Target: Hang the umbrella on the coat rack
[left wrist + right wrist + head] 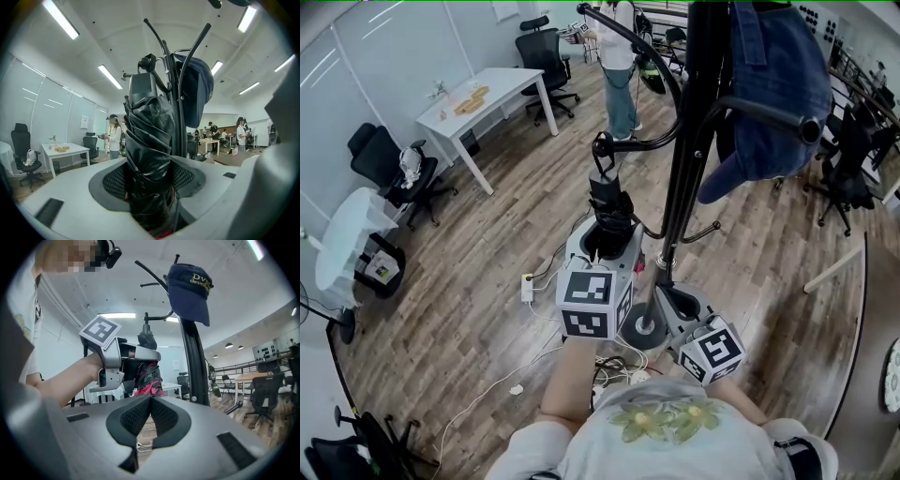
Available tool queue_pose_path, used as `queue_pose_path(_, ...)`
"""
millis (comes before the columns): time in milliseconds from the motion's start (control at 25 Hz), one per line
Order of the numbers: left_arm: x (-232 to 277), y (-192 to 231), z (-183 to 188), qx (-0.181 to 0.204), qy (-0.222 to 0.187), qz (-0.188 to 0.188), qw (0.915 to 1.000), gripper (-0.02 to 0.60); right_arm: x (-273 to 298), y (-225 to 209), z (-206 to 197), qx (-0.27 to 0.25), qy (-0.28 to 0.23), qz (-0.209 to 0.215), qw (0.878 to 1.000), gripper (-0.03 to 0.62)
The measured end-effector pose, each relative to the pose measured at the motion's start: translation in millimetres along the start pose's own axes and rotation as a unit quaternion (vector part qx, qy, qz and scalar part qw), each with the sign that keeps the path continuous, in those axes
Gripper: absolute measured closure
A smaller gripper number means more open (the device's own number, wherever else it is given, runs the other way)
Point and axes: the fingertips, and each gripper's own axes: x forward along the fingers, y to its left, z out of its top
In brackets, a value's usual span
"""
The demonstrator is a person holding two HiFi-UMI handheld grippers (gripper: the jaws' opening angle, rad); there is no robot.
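Left gripper (152,180): my jaws clamp folded umbrella (149,133), upright. Strap above jaws, at hook (628,145) tip of rack (686,178); looped on or not, cannot tell. Right gripper (150,405): jaws together, empty. Step: hooking strap. Next: seat loop, then ease jaws open.

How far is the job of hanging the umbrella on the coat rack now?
Done: the umbrella is picked up and raised beside the coat rack. In hand: the left gripper clamps it, its top strap at the tip of a hook; I cannot tell if the strap is over it. Left: seat the strap, release. The right gripper is shut, empty.
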Motion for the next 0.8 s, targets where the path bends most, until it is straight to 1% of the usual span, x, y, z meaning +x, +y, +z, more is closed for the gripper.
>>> queue_pose_path(440, 7.6, -0.2, -5.8, 0.004, 0.008, 0.0, 1.0, 0.345, 4.5, -5.1, -3.0, 0.004, 0.003, 0.0, 1.0, 0.589)
queue_pose_path(640, 1.5, -0.9, -8.9, 0.004, 0.011, -0.004, 0.9999, 0.345, 3.8, 1.8, -4.4, 0.003, 0.004, -0.001, 1.0, 0.589)
queue_pose_path(800, 9.8, -5.5, -11.8, 0.004, 0.014, -0.008, 0.9999, 0.345, 4.2, -5.6, -6.7, 0.005, 0.004, -0.002, 1.0, 0.589)
